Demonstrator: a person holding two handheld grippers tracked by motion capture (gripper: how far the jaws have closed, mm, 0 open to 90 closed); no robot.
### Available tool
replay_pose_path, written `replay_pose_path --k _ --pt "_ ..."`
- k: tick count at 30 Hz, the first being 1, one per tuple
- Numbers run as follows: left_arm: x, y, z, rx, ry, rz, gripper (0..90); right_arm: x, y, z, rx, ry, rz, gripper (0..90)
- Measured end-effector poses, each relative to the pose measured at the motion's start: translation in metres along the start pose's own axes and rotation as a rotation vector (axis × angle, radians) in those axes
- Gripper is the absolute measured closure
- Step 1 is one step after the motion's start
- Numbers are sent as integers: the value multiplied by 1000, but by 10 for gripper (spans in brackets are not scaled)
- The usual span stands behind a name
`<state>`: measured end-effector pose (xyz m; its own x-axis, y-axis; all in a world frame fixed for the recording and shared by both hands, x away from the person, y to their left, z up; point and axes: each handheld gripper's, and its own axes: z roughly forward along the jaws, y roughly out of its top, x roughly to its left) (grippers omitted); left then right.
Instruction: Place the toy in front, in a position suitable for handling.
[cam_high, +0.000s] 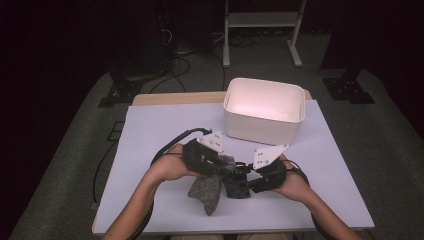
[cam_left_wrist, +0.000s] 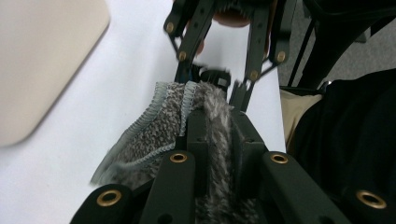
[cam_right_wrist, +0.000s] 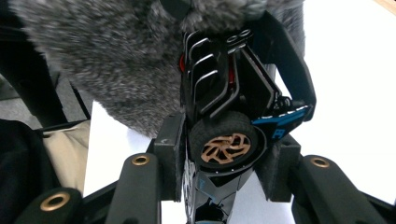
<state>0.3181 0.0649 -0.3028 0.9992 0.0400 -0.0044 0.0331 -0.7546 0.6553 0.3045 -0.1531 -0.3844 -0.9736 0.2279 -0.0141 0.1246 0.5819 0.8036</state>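
Working low over the near middle of the white table (cam_high: 150, 130), both hands were found close together, each with something gripped. The left gripper (cam_left_wrist: 217, 123) was clenched tight on a grey fuzzy cloth (cam_left_wrist: 159, 135), the fabric pinched between its jaws and the rest hanging toward the table. The right gripper (cam_right_wrist: 222, 149) was grasping a black toy car (cam_right_wrist: 233, 107), its jaws pressed against the sides at a wheel with a bronze hub. In the high view, cloth (cam_high: 206, 192) and toy car (cam_high: 236, 186) were seen touching, between the two hands. The step in hand was judged to be pulling the car free of the cloth, or wrapping it; which of the two could not be told. An empty white tub (cam_high: 264, 109) stood well apart at the far side. The next move would call for a firm hold on both while they are drawn apart, without the fuzzy fabric snagging on the wheels.
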Motion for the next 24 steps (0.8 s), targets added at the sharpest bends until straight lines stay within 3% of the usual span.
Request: replay_pose_path --k 4,10,13,18,24 --pt "-3 14 6 30 -9 45 804 4 1 3 -6 -1 -6 569" --pt "-6 29 19 37 -44 64 802 7 -1 1 -24 -5 -15 569" --pt "-6 32 19 33 -39 63 797 7 -4 -3 -23 -19 -12 572" --pt "-2 24 12 14 -26 49 796 2 -10 -9 -36 -10 27 572" --pt "10 -6 7 4 -6 -38 796 0 -11 -11 -26 -10 34 571"
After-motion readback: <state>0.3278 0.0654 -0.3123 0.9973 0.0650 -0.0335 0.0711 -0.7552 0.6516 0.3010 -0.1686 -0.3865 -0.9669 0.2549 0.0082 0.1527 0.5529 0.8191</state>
